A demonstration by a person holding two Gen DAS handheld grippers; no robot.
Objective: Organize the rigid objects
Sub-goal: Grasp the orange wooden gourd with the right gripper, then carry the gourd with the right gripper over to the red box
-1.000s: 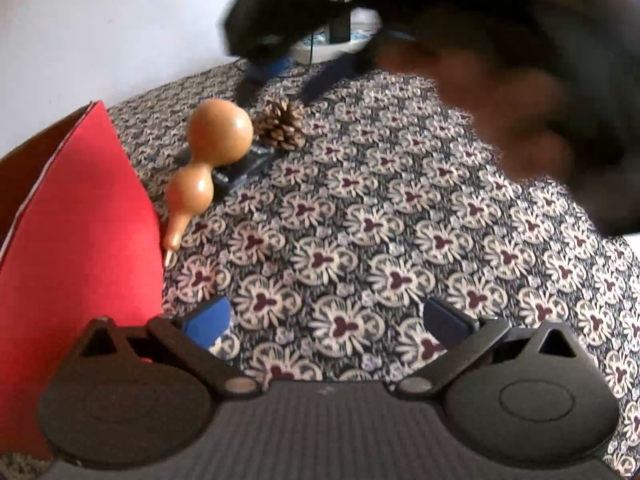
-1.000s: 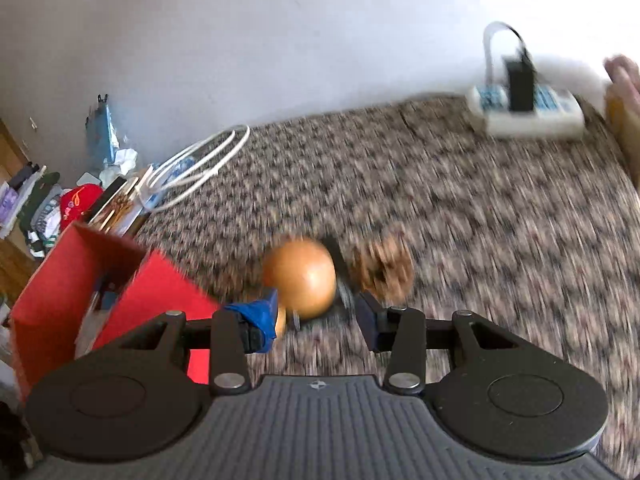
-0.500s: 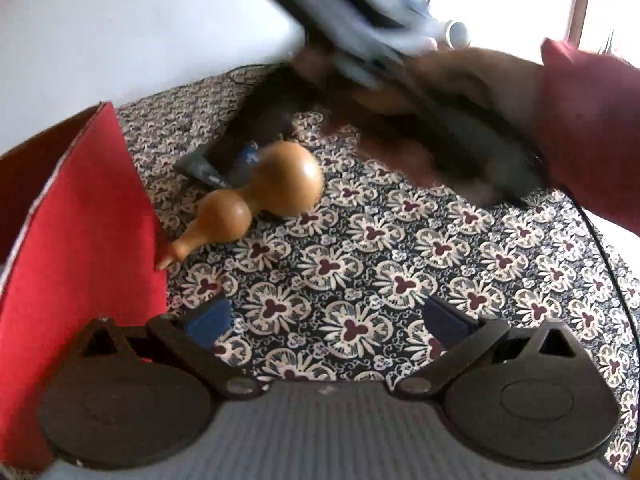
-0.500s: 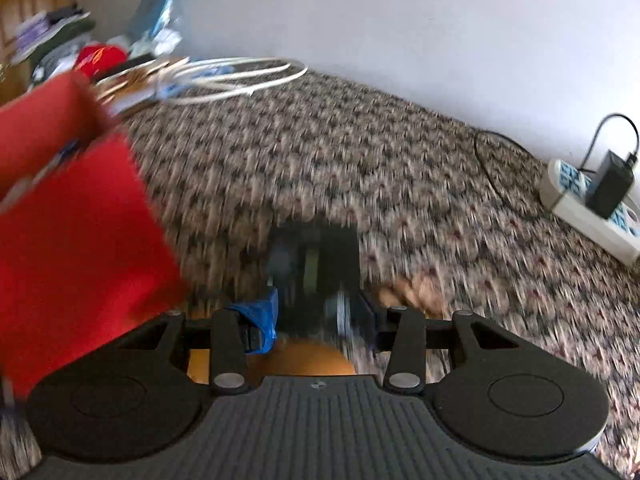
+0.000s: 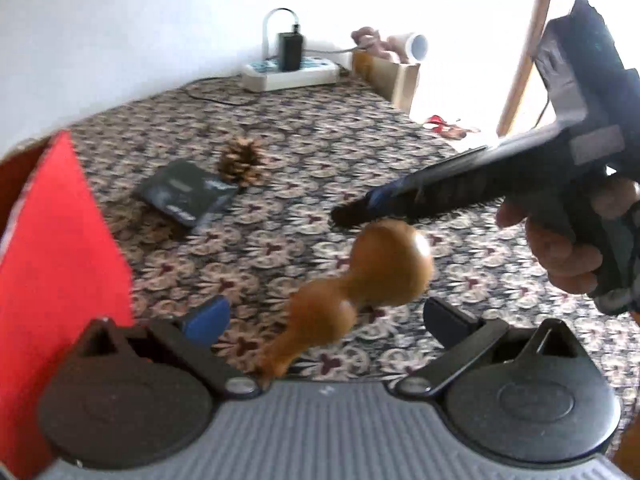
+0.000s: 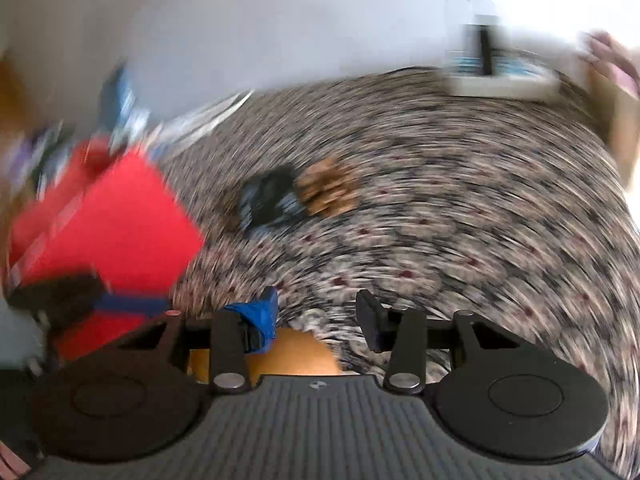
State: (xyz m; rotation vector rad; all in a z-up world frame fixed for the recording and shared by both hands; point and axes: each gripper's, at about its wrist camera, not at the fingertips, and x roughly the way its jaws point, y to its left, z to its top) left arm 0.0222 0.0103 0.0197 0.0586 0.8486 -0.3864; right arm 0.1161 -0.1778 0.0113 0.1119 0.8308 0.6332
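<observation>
A tan wooden gourd (image 5: pixel 384 268) lies blurred on the patterned cloth, its thin neck reaching back between the fingers of my left gripper (image 5: pixel 328 320), which stands open without pressing on it. My right gripper (image 5: pixel 360 208), held by a hand (image 5: pixel 560 256), hovers just above the gourd's big bulb. In the right wrist view the right gripper (image 6: pixel 316 316) has its jaws opening with only cloth between them, and the gourd (image 6: pixel 288 354) shows below the fingers. A red box (image 5: pixel 52 248) stands at the left.
A black packet (image 5: pixel 188 194) and a pinecone (image 5: pixel 242 160) lie side by side mid-cloth. A white power strip (image 5: pixel 292 74) with a charger and a cardboard box (image 5: pixel 392 76) sit at the far edge. The red box (image 6: pixel 116 220) has clutter behind it.
The gourd has shifted from beside the black packet toward the left gripper and now lies between its fingers. The right gripper swung from above the packet to the right.
</observation>
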